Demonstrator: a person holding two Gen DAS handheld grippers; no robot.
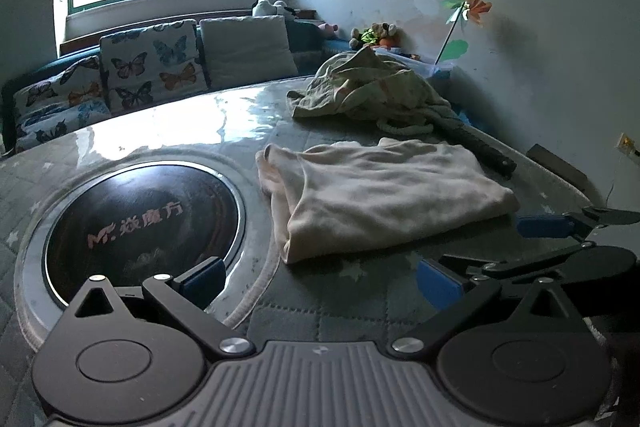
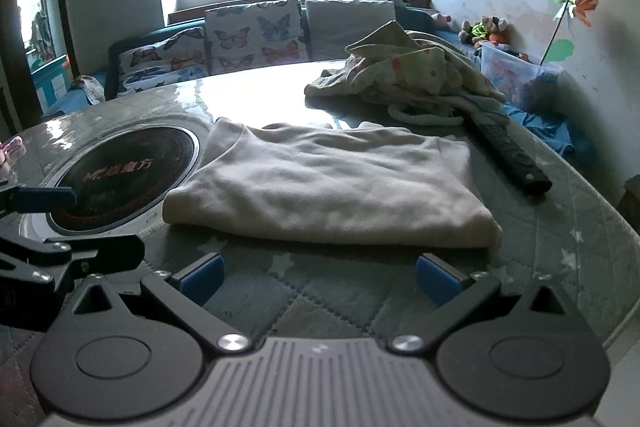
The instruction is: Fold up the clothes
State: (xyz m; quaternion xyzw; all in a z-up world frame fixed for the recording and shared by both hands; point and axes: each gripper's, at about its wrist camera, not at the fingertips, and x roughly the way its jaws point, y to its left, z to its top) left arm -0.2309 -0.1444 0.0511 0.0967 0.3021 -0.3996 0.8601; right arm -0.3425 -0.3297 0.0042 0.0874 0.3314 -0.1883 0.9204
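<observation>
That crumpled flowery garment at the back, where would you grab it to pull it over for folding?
Take the crumpled garment by its raised peak, coming from above. That fold stands clear of the table, while its lower edges lie tangled with the white rope.

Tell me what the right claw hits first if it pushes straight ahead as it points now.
Most likely the near folded edge of the cream garment, which lies directly ahead of the open right claw. Only bare quilted table cover lies between them; how far apart is unclear.
</observation>
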